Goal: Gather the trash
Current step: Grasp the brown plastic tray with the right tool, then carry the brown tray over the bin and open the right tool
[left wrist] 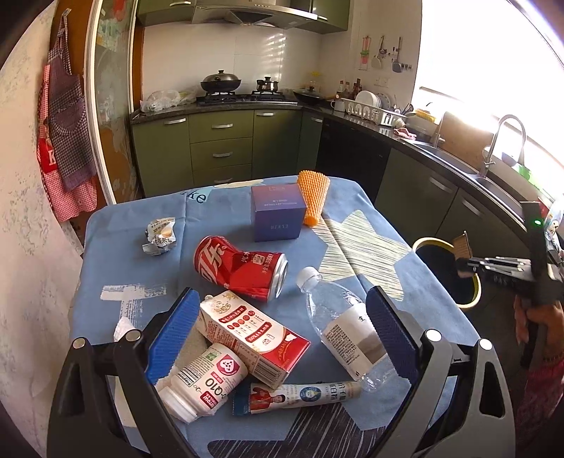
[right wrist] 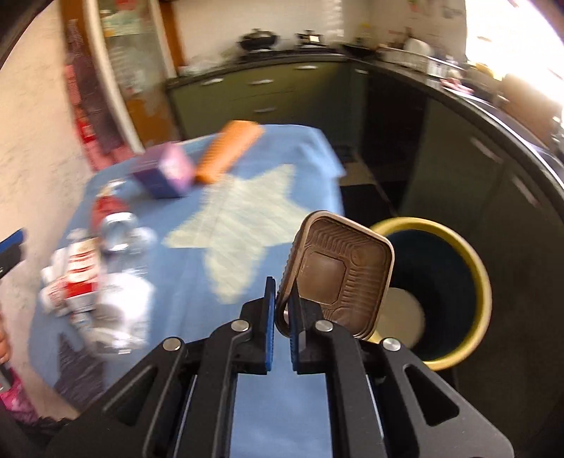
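Table (right wrist: 268,398) under blue cloth, trash spread across it. Bin (right wrist: 483,282) on floor beside table edge. Left gripper (left wrist: 282,331) spread above carton (left wrist: 253,334). Right gripper (right wrist: 281,313) pinching brown tray (right wrist: 338,271) by rim, near bin. Risk: thin edge grip slips, tray drops short of bin.

We see a kitchen with green cabinets (left wrist: 225,141) running along the far wall and down the right side under a dark worktop (left wrist: 405,135). A hob (left wrist: 246,97) carries a wok (left wrist: 221,82) and a pot (left wrist: 267,84), with a steel hood (left wrist: 253,14) above and white tiles (left wrist: 229,53) behind. A dish rack (left wrist: 373,109) and a tap (left wrist: 500,141) stand near a bright window (left wrist: 493,53). Aprons (left wrist: 65,134) hang on the pale left wall (left wrist: 24,176). The counter (left wrist: 352,225) wears a blue cloth with a star.
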Motion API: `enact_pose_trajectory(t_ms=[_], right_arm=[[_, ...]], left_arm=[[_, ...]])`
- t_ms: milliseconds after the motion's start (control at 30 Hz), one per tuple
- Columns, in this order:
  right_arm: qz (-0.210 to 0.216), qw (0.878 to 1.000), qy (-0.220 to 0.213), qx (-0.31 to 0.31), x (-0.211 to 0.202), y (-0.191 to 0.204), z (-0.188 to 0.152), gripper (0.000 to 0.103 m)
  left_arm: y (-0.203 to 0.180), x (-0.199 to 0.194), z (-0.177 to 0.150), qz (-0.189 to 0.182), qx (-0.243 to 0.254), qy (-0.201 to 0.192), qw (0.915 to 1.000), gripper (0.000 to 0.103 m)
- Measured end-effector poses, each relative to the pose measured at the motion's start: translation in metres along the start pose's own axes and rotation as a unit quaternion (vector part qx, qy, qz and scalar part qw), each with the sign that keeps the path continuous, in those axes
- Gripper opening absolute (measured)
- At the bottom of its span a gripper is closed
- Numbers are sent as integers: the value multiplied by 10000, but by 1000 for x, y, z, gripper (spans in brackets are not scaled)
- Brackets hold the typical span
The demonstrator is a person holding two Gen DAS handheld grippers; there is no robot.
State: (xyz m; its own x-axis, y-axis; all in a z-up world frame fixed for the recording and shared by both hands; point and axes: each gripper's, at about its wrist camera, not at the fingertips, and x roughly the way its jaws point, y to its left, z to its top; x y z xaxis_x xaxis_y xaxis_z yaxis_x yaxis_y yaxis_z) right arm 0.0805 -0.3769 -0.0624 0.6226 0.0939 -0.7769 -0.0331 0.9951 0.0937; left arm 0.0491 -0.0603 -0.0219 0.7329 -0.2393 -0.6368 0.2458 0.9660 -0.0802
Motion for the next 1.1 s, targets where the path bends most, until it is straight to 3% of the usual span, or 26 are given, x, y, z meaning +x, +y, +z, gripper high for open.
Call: enact_pose_trajectory(t_ms=[100, 233, 333, 400, 733, 1100], right_arm=[[-554, 9974, 346, 296, 29, -50, 7, 7], [-972, 9911, 763, 493, 67, -94, 10, 7], [-1154, 9862, 953, 703, 88, -122, 11, 21], [-1274, 9838, 954, 827, 93, -135, 9, 23], [-997, 9889, 625, 908, 64, -128, -15, 27], [-582, 9930, 455, 923, 50, -107, -33, 31]], left_arm=[[-7, 4, 0, -27, 66, 42, 10000, 94], [-18, 8, 0, -28, 183, 98, 9998, 94], [-24, 10, 1, -31, 250, 124, 9996, 94], [-26, 12, 2, -36, 286, 143, 9995, 94], [-42, 34, 0, -46, 394, 461, 9981, 96], [-57, 78, -11, -60, -3, 1383, 9904, 98]])
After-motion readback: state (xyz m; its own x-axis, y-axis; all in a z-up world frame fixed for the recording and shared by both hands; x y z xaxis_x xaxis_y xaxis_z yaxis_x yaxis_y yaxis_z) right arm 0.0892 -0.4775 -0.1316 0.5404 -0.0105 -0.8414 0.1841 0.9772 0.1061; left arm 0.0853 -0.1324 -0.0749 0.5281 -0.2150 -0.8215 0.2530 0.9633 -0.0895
